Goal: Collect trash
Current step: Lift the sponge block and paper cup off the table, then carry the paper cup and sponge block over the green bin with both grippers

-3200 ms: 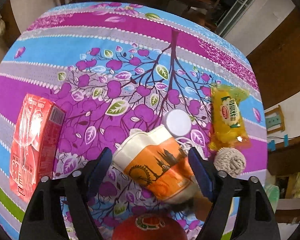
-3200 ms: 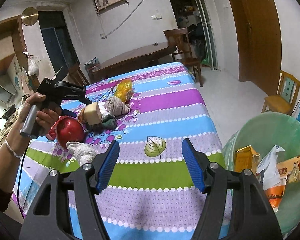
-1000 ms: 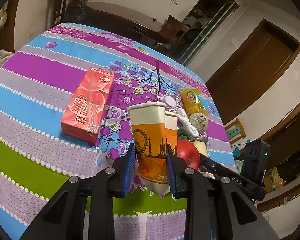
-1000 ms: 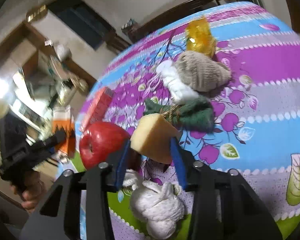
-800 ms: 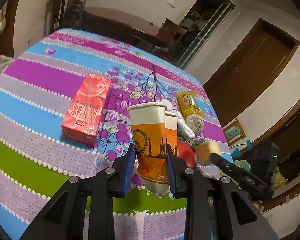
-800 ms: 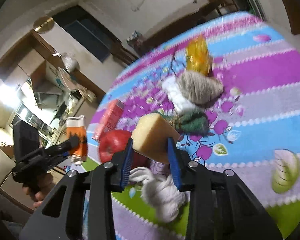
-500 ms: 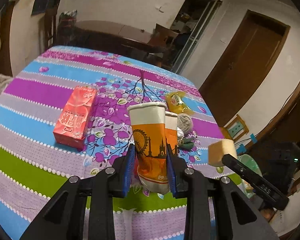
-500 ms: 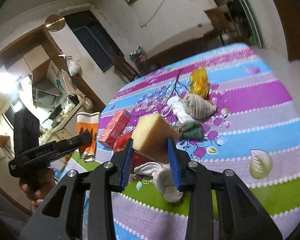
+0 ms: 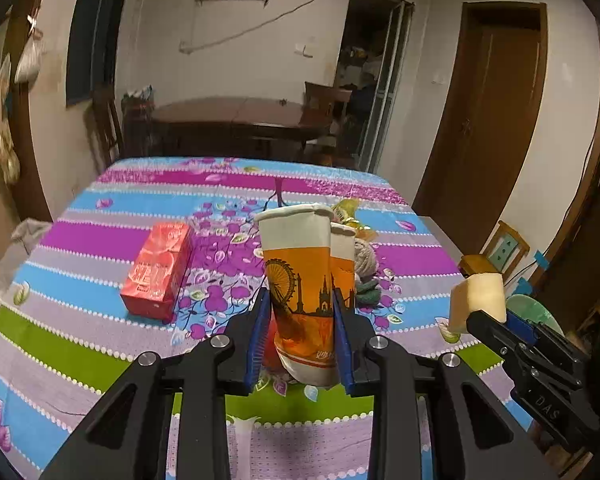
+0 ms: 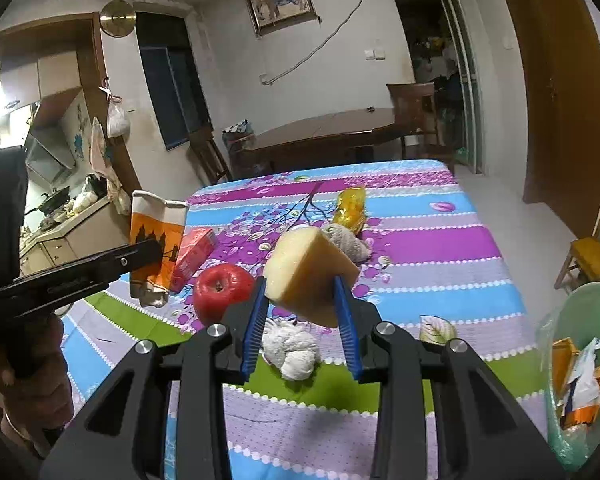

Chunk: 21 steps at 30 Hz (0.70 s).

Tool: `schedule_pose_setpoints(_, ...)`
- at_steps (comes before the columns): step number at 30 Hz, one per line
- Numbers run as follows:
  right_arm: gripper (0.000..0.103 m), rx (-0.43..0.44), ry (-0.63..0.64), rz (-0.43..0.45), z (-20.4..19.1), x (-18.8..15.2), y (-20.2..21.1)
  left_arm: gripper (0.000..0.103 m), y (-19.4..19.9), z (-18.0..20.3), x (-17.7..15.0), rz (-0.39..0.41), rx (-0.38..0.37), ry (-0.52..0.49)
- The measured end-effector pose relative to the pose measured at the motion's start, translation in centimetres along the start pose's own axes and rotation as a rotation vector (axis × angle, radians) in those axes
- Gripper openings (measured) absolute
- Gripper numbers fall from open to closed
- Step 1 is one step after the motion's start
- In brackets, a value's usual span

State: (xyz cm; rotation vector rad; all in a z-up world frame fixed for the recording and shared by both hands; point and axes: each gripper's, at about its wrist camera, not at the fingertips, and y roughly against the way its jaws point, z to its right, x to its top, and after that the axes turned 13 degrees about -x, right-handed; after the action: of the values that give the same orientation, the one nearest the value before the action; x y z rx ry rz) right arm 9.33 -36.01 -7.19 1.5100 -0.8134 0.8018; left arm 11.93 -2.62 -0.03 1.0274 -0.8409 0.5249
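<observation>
My left gripper [image 9: 300, 336] is shut on a squashed orange-and-white paper cup [image 9: 304, 280], held upright above the near part of the table; the cup also shows in the right wrist view [image 10: 156, 240]. My right gripper [image 10: 300, 320] is shut on a pale yellow sponge wedge [image 10: 308, 272], held above the table; it also shows in the left wrist view [image 9: 478, 300]. The green trash bin [image 10: 580, 360] with cartons and paper inside stands off the table's right edge.
On the flowered tablecloth [image 10: 420, 248] lie a red carton [image 9: 158, 270], a red apple [image 10: 222, 290], a white rag ball [image 10: 294, 346], a beige yarn ball [image 10: 346, 242], a yellow snack packet [image 10: 352, 204] and a dark green cloth [image 9: 366, 286]. A wooden chair [image 10: 592, 256] stands right.
Both grippers closed on their items, lifted them off the table and pulled back; the views now look level across the table. The bin has come into the right wrist view.
</observation>
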Motion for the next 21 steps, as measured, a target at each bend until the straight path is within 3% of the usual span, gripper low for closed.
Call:
schedule_pose_setpoints(12,0.032,-0.032,0.004,0.042,0.6,-0.2,1.8,0.031,-0.8,4.6,-0.6,0.021,0.058,-0.122)
schedule_pose_setpoints(21,0.032,-0.094,-0.028,0.08,3.2,-0.1,3.5,0.031,-2.9,8.7,-0.5,0.011,0.052,-0.211)
